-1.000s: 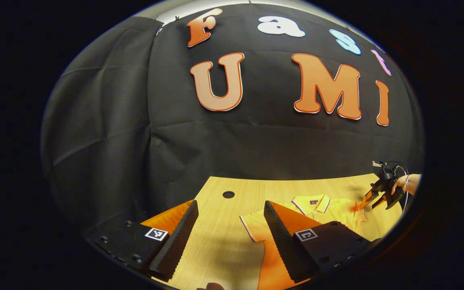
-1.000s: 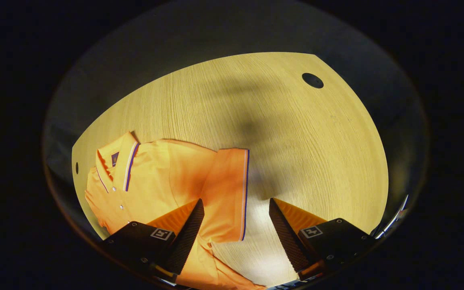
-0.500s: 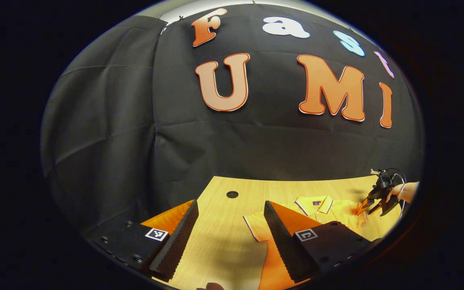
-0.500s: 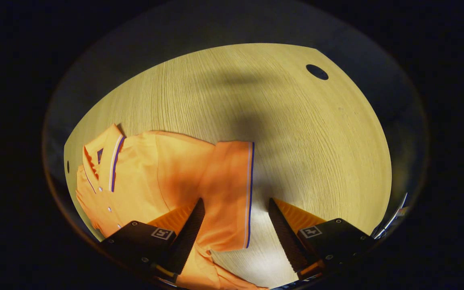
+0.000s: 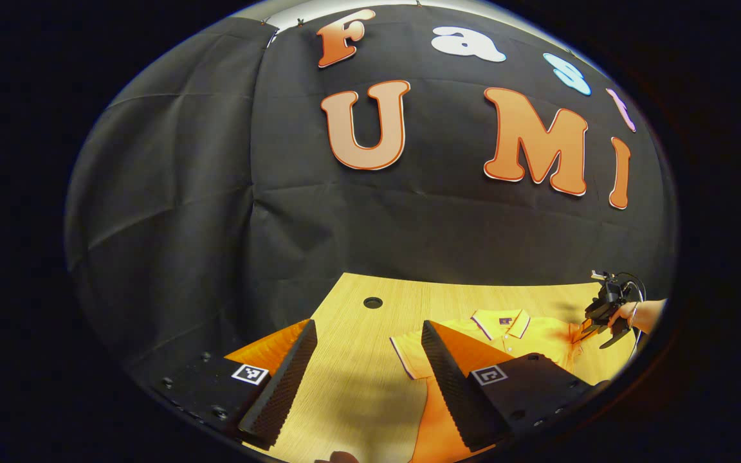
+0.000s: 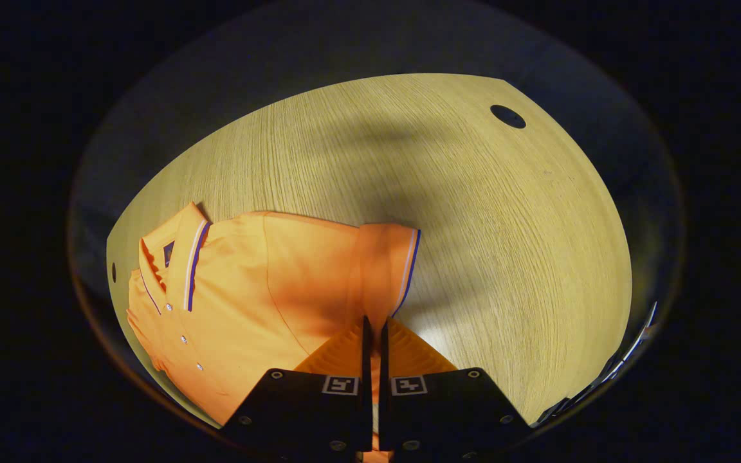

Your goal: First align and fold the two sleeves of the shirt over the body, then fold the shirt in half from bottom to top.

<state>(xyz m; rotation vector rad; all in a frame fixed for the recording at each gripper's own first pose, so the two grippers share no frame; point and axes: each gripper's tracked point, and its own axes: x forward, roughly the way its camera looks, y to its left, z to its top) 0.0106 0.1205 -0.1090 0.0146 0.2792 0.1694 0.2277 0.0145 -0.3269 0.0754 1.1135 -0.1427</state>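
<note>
An orange polo shirt (image 6: 261, 283) lies flat on the wooden table (image 6: 409, 161), collar (image 6: 181, 257) to the left in the right gripper view. My right gripper (image 6: 374, 328) is shut on the lower edge of the shirt's sleeve (image 6: 390, 263), whose striped hem faces right. In the left gripper view the shirt (image 5: 531, 337) lies at the lower right with its other sleeve (image 5: 406, 350) spread on the wood. My left gripper (image 5: 364, 360) hovers open above the table beside that sleeve, holding nothing. Its finger (image 5: 448, 379) hides part of the shirt. The right gripper (image 5: 605, 315) shows at the shirt's far side, held by a hand (image 5: 640, 315).
A round cable hole (image 6: 507, 116) sits near the table's far corner, and another hole (image 5: 372, 301) is near the back edge. Bare wood stretches right of the sleeve. Black cloth walls close the booth behind and beside the table.
My right gripper has shut on the sleeve it was straddling with open fingers. The left gripper stays open and has barely shifted.
</note>
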